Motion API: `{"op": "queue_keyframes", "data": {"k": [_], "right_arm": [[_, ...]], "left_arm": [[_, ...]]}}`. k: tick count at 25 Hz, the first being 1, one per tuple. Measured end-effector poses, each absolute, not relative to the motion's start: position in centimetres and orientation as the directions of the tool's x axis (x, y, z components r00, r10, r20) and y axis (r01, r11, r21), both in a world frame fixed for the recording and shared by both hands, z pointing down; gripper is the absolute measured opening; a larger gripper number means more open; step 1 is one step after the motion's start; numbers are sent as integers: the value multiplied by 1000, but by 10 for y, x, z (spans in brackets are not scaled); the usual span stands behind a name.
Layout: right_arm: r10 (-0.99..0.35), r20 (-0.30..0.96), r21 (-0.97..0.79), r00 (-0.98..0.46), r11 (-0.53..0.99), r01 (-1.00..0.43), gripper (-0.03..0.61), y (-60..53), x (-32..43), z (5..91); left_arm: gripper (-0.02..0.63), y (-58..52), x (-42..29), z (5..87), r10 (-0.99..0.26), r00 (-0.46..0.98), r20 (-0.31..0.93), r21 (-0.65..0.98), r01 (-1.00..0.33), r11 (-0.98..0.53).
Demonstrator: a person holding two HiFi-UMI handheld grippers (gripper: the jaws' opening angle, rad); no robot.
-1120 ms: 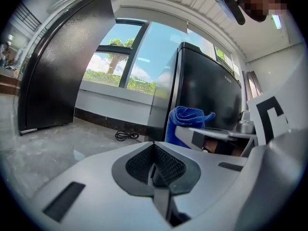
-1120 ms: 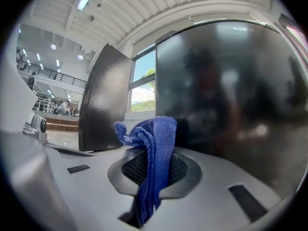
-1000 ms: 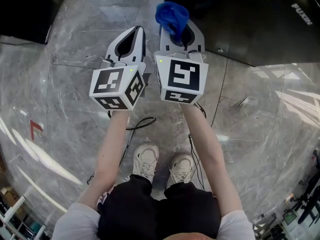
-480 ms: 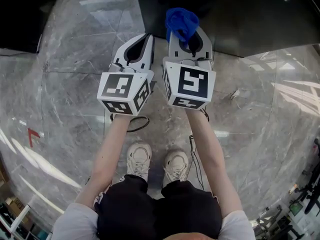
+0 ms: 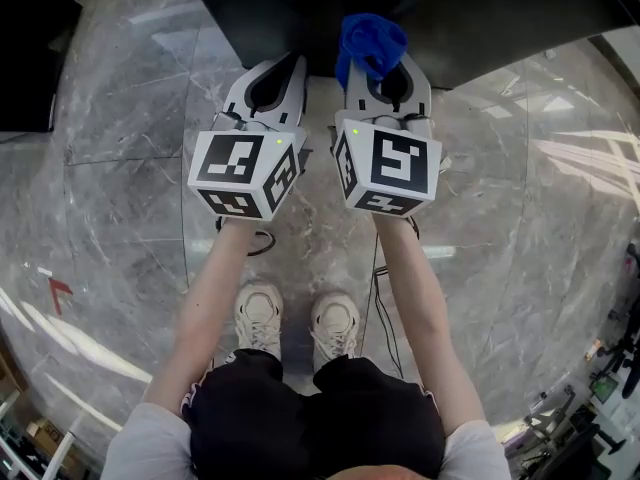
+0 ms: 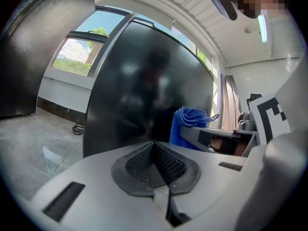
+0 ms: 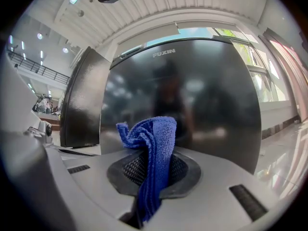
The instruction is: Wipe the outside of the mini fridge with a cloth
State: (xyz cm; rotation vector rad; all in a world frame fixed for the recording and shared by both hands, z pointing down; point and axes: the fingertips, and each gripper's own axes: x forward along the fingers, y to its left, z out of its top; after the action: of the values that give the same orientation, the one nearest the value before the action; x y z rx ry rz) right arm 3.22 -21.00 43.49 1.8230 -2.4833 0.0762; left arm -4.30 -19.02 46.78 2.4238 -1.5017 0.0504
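1. Two grippers, one cloth, one fridge.
2. The left gripper (image 5: 278, 76) has its fingers shut together with nothing between them.
3. The right gripper (image 5: 388, 76) pinches the blue cloth (image 7: 153, 143).
4. The cloth's long axis runs along the fingers. Its bunched free end sticks out past their tips toward the fridge (image 7: 207, 95); whether it touches is unclear.
5. The fridge, glossy black with "FUXIN" near its top, stands on the floor (image 5: 120, 168) just ahead of both grippers.
6. A second black unit (image 7: 82, 105) stands to the left.
7. The floor is polished grey marble, a cable (image 5: 380, 308) lies across it, and the room has big windows and a white slatted ceiling.
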Motion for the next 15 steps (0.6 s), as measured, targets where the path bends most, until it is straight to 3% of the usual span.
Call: {"op": "queue_keyframes", "data": {"k": [15], "right_arm": [[-995, 88, -25, -50, 48, -999, 52, -214, 182, 441]], "left_arm": [[5, -176, 60, 482, -774, 601, 201, 239, -796, -556]]}}
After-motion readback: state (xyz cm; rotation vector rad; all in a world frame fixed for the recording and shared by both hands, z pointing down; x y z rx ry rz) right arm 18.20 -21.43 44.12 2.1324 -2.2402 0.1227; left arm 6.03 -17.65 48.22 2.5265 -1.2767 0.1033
